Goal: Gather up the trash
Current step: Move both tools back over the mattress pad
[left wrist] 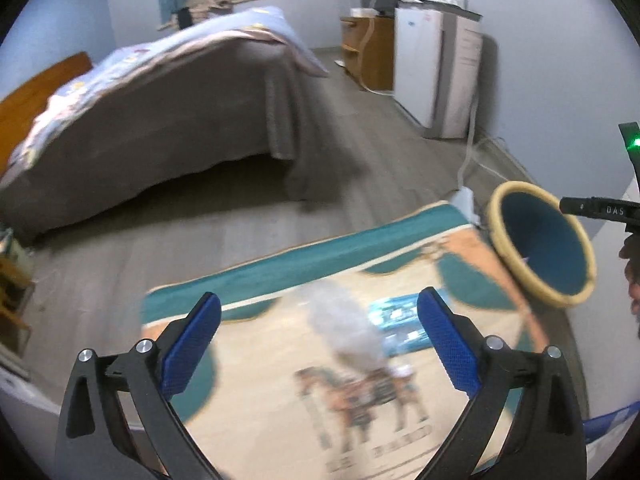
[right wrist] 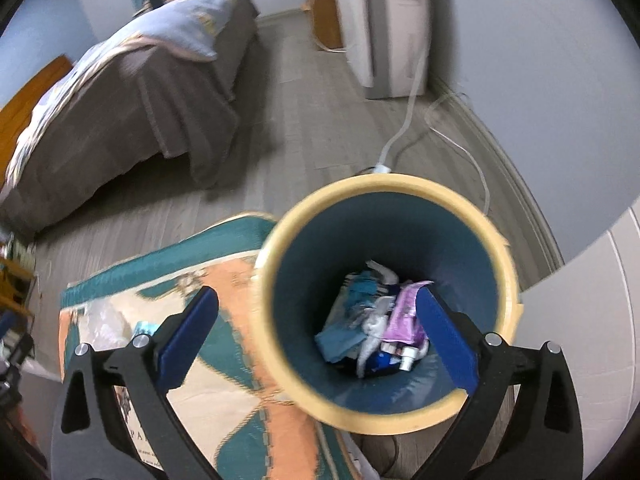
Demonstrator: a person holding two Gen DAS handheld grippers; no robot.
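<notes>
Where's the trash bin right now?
The trash bin stands on the floor at the rug's right edge, directly below the open right gripper; in the left wrist view it sits far right.

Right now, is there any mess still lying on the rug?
Yes. A white crumpled wad and a blue wrapper lie loose on the rug, outside the bin, which already holds other trash.

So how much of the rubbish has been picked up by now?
Partly done. The bin already holds several pieces, among them a purple tube and blue wrappers. Nothing is in hand: the right gripper hangs open over the bin, and the left gripper is open above the rug. Left to collect: a whitish crumpled piece and a blue wrapper lying on the rug.
</notes>
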